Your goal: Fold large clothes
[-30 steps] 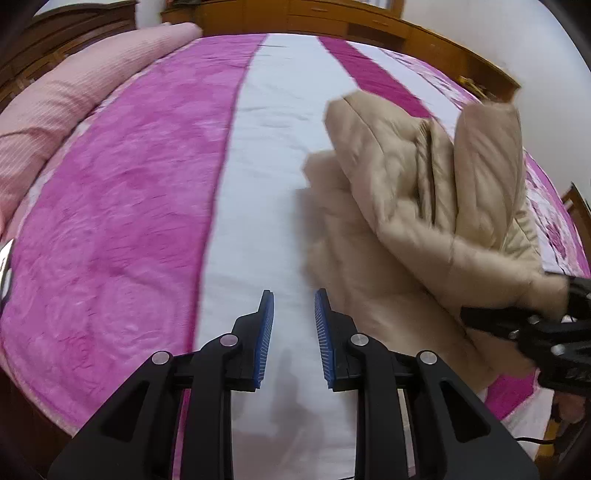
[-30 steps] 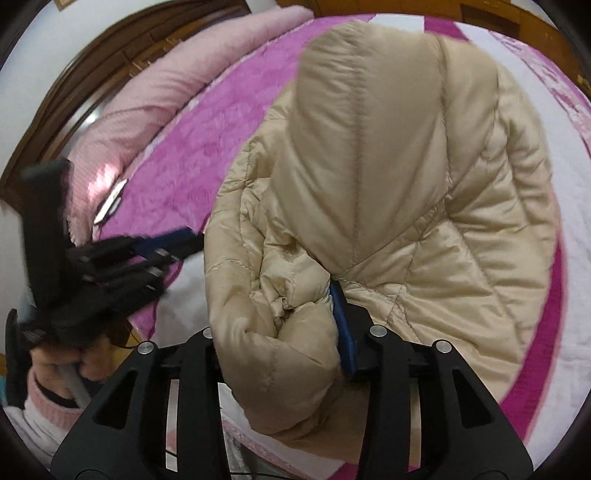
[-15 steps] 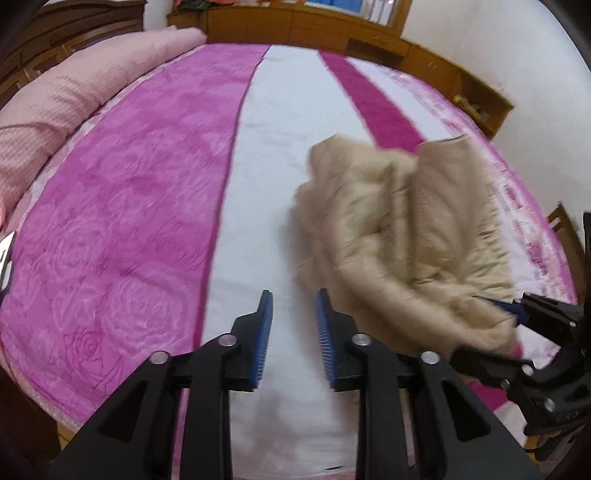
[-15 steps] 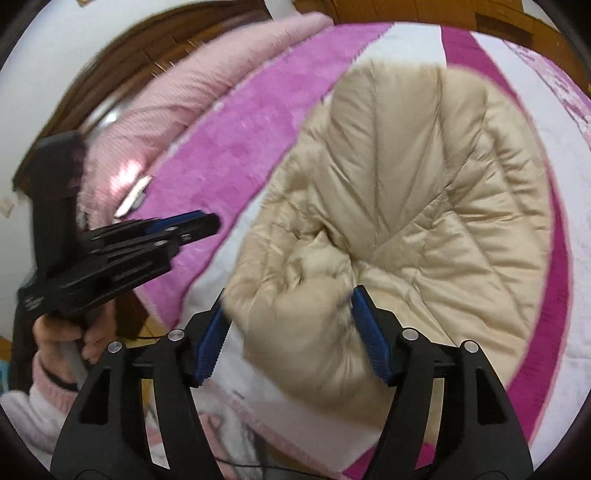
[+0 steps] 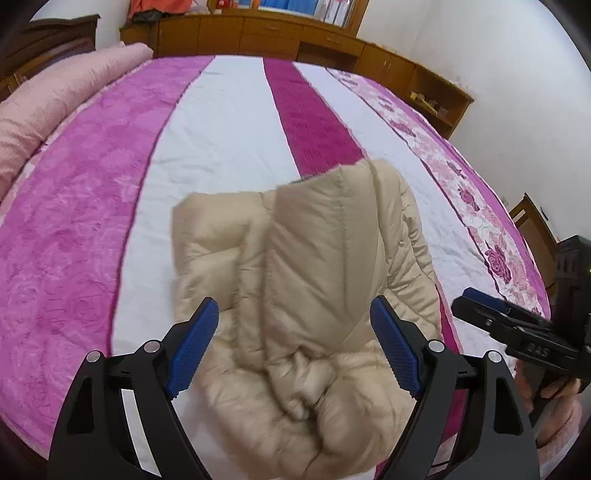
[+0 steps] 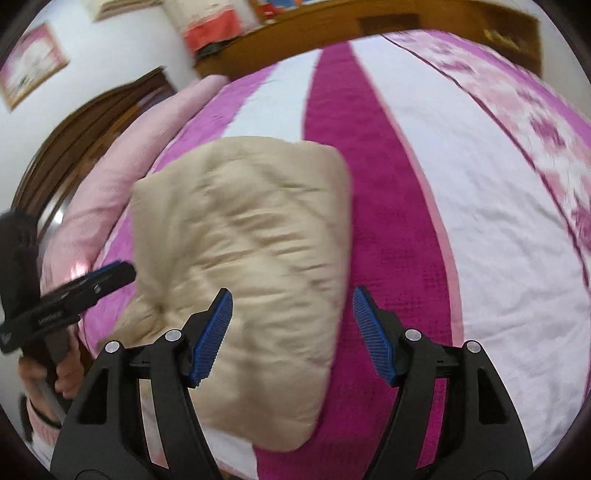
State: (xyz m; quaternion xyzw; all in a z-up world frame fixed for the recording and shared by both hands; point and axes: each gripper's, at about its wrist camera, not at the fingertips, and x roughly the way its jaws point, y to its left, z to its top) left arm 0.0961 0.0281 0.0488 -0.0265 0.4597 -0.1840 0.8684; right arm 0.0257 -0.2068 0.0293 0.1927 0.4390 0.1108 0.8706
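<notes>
Your bed (image 5: 229,122) fills both views, its cover striped in pink, white and deep magenta, with a rose-printed band along the side away from the pink bolster (image 5: 55,99). Wooden cabinets (image 5: 258,33) run past the far end of the bed.

The beige puffer jacket (image 5: 306,280) lies bunched in a thick folded heap on the bed, near the edge closest to you, resting across the white stripe and the magenta one beside it. In the right wrist view the same jacket (image 6: 243,258) is blurred, so its seams are hard to read there.

Your left gripper (image 5: 295,347) hangs above the near end of the jacket. Its jaws have just been opening and now stand wide, the 2 blue pads (image 5: 192,347) clear of the fabric.

Your right gripper (image 6: 291,336) also has its jaws spread, after letting go within the last moment; the jacket's edge lies below the gap, and neither pad presses on it.
</notes>
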